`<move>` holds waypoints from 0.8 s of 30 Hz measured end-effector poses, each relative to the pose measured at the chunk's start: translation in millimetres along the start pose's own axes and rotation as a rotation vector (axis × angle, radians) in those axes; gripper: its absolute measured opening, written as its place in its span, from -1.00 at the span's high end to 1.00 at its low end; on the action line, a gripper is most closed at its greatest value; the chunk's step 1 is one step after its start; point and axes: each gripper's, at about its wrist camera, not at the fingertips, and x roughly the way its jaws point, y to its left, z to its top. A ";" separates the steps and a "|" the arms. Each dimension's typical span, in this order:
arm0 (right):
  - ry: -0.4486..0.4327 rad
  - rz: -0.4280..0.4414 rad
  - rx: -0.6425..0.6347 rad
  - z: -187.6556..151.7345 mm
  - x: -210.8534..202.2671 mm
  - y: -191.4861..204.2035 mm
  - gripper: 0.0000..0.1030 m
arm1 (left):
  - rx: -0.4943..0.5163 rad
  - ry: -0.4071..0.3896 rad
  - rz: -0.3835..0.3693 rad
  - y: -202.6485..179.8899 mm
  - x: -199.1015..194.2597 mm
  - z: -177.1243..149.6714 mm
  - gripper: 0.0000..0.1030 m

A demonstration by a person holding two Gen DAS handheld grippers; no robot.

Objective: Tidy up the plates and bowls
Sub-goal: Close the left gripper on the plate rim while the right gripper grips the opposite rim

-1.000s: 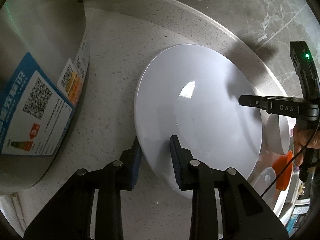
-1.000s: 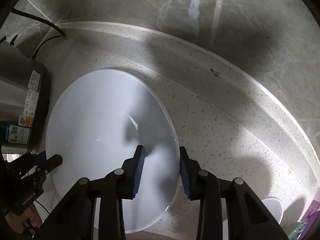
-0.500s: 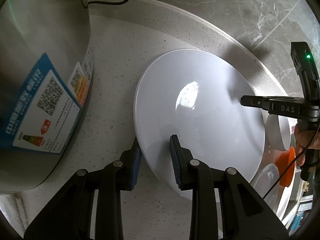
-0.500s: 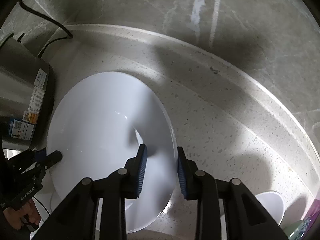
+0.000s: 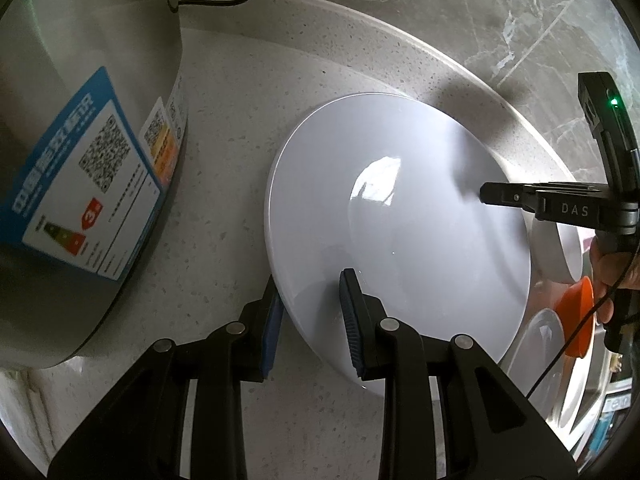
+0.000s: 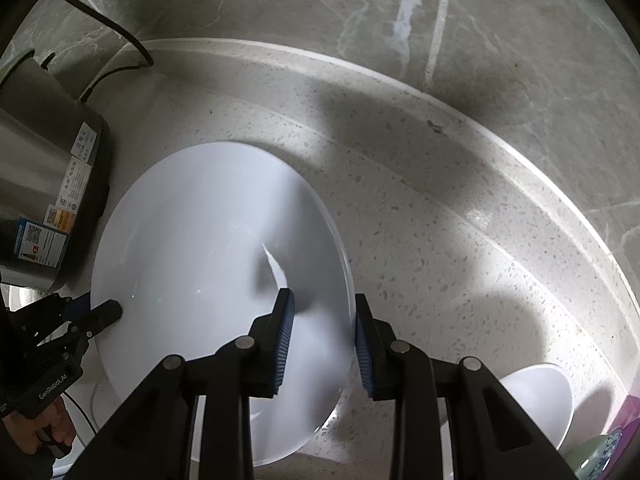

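A large white plate (image 5: 400, 216) is held between both grippers above the speckled counter (image 5: 240, 92). My left gripper (image 5: 312, 320) straddles its near-left rim, one finger under and one on top, shut on it. My right gripper (image 6: 322, 340) straddles the opposite rim of the plate (image 6: 208, 248) and is shut on it too. The right gripper also shows in the left wrist view (image 5: 492, 194), and the left gripper in the right wrist view (image 6: 102, 314).
A steel cooker (image 5: 80, 160) with a blue label stands close on the left, its black cord (image 6: 104, 28) running to the marble wall. White bowls (image 5: 560, 248), an orange dish (image 5: 576, 320) and another white bowl (image 6: 540, 400) sit on the right.
The plate has risen and tilted slightly, carried a little away from the cooker side; both grippers stay clamped on its rims.
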 end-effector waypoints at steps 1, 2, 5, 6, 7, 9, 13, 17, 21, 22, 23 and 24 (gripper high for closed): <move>0.001 0.001 -0.002 -0.5 -0.1 1.1 0.40 | 0.001 -0.004 0.001 -0.3 -0.9 -1.6 0.50; 0.001 0.002 -0.004 -0.1 0.0 1.7 0.40 | 0.002 -0.012 0.003 -0.6 -2.2 -2.4 0.50; -0.008 0.007 -0.008 1.3 -0.8 1.3 0.40 | 0.008 -0.032 0.014 -2.0 -6.8 -4.8 0.50; -0.011 0.007 -0.010 0.6 -0.5 1.9 0.40 | 0.007 -0.033 0.014 -2.0 -7.5 -5.7 0.50; -0.013 0.005 -0.014 1.0 -1.1 3.0 0.40 | 0.005 -0.036 0.013 -1.5 -8.7 -6.7 0.50; -0.016 0.003 -0.019 0.2 -3.8 3.3 0.40 | 0.004 -0.041 0.013 -1.1 -11.0 -9.0 0.50; -0.030 -0.001 -0.026 -3.2 -8.4 4.7 0.41 | 0.006 -0.055 0.015 -1.7 -17.5 -14.7 0.50; -0.037 0.001 -0.025 -8.3 -14.5 4.1 0.41 | 0.012 -0.063 0.016 -4.1 -26.4 -23.9 0.50; -0.046 0.005 -0.022 -14.2 -21.6 4.0 0.41 | 0.013 -0.072 0.014 -7.6 -38.7 -33.1 0.50; -0.049 0.005 -0.021 -15.5 -23.4 4.0 0.41 | 0.014 -0.076 0.012 -8.5 -43.3 -35.7 0.50; -0.053 0.006 -0.021 -17.8 -27.0 4.7 0.41 | 0.015 -0.080 0.011 -9.3 -47.9 -37.8 0.50; -0.057 0.007 -0.023 -20.0 -30.3 5.5 0.41 | 0.017 -0.086 0.010 -9.8 -53.7 -40.2 0.50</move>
